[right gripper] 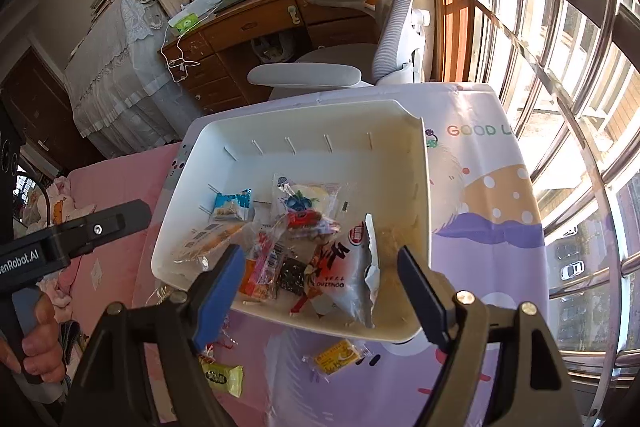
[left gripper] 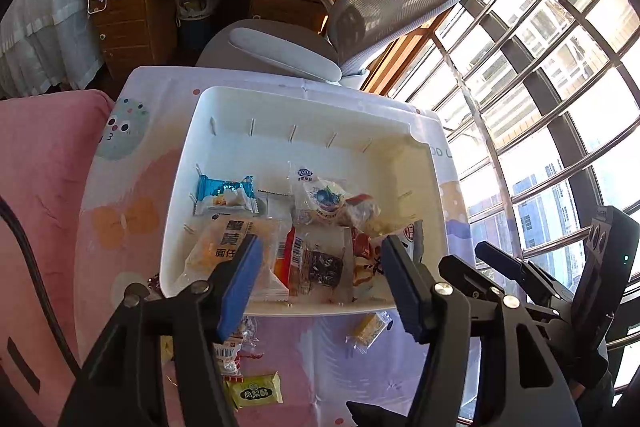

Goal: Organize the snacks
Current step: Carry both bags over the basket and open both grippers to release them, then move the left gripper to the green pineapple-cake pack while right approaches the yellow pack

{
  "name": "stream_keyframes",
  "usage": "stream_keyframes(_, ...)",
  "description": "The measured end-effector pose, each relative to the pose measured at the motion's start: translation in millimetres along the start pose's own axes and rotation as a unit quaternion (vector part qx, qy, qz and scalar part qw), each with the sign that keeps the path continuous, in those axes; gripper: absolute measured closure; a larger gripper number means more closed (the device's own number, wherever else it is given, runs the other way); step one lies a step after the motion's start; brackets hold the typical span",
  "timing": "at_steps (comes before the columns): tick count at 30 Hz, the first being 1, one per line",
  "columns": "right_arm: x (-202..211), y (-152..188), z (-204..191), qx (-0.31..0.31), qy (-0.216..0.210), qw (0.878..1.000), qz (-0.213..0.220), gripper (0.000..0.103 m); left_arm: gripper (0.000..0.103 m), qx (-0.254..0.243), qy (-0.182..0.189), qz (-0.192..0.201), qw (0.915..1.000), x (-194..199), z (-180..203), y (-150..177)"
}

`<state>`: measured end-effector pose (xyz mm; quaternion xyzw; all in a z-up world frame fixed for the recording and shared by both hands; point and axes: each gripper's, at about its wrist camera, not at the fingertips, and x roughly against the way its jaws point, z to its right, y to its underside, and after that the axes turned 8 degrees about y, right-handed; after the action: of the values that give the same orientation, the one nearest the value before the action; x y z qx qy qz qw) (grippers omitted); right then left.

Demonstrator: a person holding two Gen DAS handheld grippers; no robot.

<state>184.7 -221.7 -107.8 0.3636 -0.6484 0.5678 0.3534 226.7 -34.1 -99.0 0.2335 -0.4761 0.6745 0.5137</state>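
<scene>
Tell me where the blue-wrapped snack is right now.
The blue-wrapped snack lies inside the white bin, at its left side in both views, left of the blueberry packet.

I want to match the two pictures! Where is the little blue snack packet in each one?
Left wrist view: the blue snack packet lies inside the white bin, at its left side, left of centre in the picture.
Right wrist view: the same packet lies by the bin's left wall, again left of centre.
Shared landmark: the blueberry-print packet just to its right.
</scene>
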Motion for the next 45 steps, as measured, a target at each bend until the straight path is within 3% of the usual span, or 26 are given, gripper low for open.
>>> stream_keyframes(10, 13.7, 10.6, 9.0, -0.011, -0.009, 1.000, -0.001, 0.024, 0.041, -0.008, -0.011, 0.001, 0.9999, 14.7, 11.7, 19.3)
stream_keyframes(22, 33.6, 29.2, 28.2, -0.021, -0.049, 0.998, -0.024, 0.024, 0.035, 0.020, -0.053, 0.016, 0.9983, 39.9, 22.4, 70.0)
stream_keyframes(36, 18.0, 49.6, 36.2, -0.020, -0.093, 0.991, -0.096, 0.024, 0.024, 0.112, -0.115, 0.007, 0.9870, 39.2, -2.5, 154.9)
stream_keyframes(45, -12.2, 62.2, 22.5, -0.017, -0.086, 0.982, -0.165, 0.024, 0.022, 0.190, -0.120, -0.036, 0.9737, 17.9, -42.5, 195.8)
